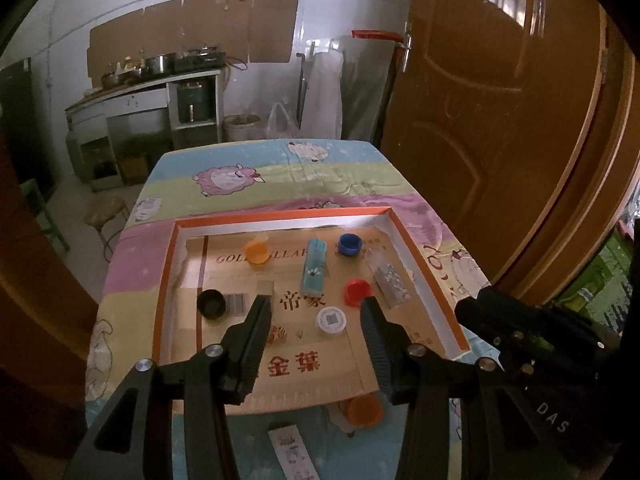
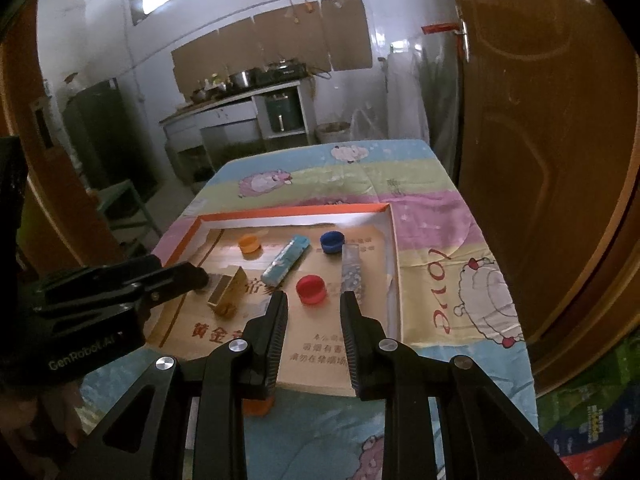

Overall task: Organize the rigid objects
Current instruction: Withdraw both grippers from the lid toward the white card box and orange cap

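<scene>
An orange-rimmed shallow box (image 1: 420, 264) lies on the table, lined with tan cardboard. In it are an orange cap (image 1: 256, 253), a blue cap (image 1: 349, 245), a red cap (image 1: 357, 292), a black cap (image 1: 211, 303), a white round lid (image 1: 330, 320), a light blue tube (image 1: 314, 267) and a clear packet (image 1: 390, 278). My left gripper (image 1: 314, 304) is open above the box's near half. My right gripper (image 2: 313, 300) is open just before the red cap (image 2: 311, 289). A small gold box (image 2: 228, 292) stands near the left gripper's tips in the right wrist view.
Another orange cap (image 1: 364, 410) and a white strip (image 1: 290, 448) lie on the cartoon-print tablecloth (image 1: 280, 172) before the box. A brown door (image 1: 500, 120) stands at the right. A kitchen counter (image 1: 140, 92) is at the back.
</scene>
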Demonstrator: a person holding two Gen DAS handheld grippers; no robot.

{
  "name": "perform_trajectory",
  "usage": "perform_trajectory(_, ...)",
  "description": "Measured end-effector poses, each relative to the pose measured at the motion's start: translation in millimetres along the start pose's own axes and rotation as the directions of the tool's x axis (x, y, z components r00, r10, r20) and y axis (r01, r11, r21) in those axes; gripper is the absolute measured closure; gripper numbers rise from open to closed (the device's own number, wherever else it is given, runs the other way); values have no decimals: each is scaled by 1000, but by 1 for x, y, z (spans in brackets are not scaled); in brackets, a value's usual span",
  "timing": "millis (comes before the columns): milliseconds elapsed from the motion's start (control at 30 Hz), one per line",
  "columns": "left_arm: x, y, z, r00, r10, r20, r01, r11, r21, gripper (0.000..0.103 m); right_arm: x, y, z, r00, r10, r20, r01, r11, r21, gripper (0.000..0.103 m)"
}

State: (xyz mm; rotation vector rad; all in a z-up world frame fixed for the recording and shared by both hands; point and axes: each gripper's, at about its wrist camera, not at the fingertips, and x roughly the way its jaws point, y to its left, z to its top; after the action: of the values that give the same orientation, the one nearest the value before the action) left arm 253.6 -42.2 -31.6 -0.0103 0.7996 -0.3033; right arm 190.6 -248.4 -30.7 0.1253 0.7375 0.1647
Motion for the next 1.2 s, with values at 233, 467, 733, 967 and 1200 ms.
perform_trajectory(233,-22,5,-12,1000,6,20,-6,1000,-12,57,-19,9,-7,1000,-1,17,1,1000,-14,75)
perform_trajectory(467,-38,10,-25,999,14,33,-13,999,-29,57,-36,16,-16,1000,4,29,-3,1000,-30,75)
perform_trajectory(733,-52,14,-43,999,19,36,-17,999,-43,57,-50,25,-28,999,6,32,-5,999,-43,75)
perform_trajectory(967,-61,18,-59,999,31,35,-29,998,-53,57,-56,33,-40,1000,-11,28,13,998,-55,42)
perform_trajectory(1200,-66,19,-74,998,47,42,-44,998,-53,57,-60,36,-51,1000,-12,19,13,998,-57,42)
